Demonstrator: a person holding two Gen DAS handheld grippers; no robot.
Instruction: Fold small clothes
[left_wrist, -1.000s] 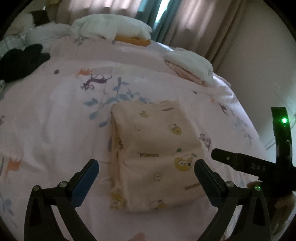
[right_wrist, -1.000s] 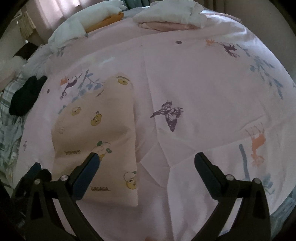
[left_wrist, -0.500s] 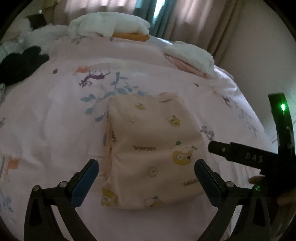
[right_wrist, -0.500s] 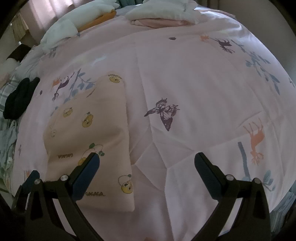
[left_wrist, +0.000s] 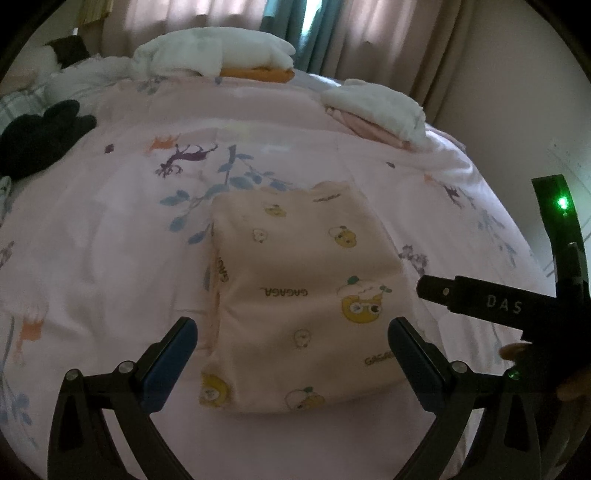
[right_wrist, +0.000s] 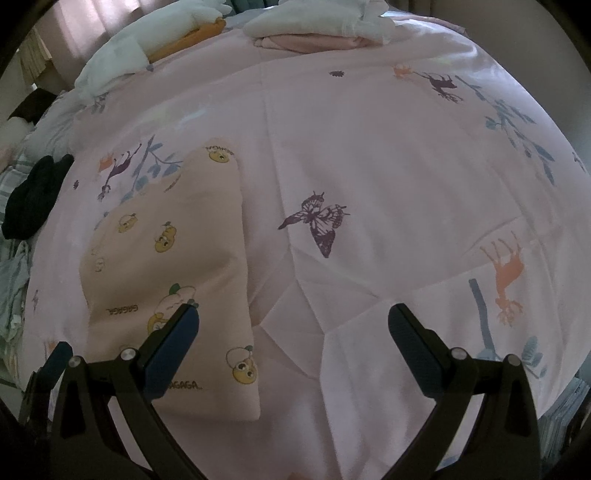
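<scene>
My left tongs (left_wrist: 291, 350) stood wide apart, holding nothing, their blue pads (left_wrist: 170, 365) hanging low in the frame on either side of the folded peach garment (left_wrist: 295, 295), which lay flat on the pink printed bedspread (left_wrist: 110, 240) at the centre of the left view. My right tongs (right_wrist: 291, 350) were equally spread and empty; their left pad (right_wrist: 171, 354) overlapped the garment (right_wrist: 166, 266) in the lower left of that frame, though I could not tell whether it touched the cloth. Only the left view showed the curtains (left_wrist: 369, 44) along the top and the right tool's body at the right edge. Only the right view showed the purple butterfly print (right_wrist: 317, 221) at centre. Both showed the black clothing (left_wrist: 37, 140) at the left edge.
</scene>
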